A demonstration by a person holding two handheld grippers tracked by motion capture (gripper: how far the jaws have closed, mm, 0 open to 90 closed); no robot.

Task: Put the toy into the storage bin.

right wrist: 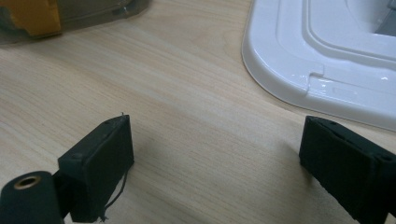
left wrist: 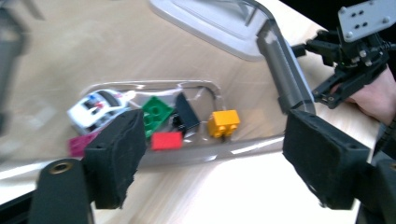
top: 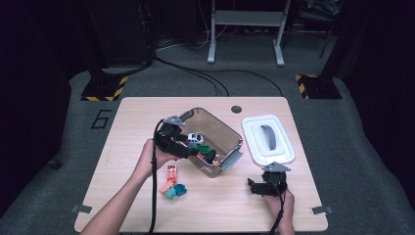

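My left tongs (left wrist: 212, 154) are wide and hold nothing over the clear bin (left wrist: 280, 70) of toy bricks (left wrist: 224, 122), and my right tongs (right wrist: 215, 168) wait wide on the bench (right wrist: 187, 93).

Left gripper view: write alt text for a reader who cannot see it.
Two open black padded jaws of the left gripper frame a clear plastic bin on a pale wooden table. Inside lie a white toy car and green, red and yellow building bricks. The right gripper is at upper right.
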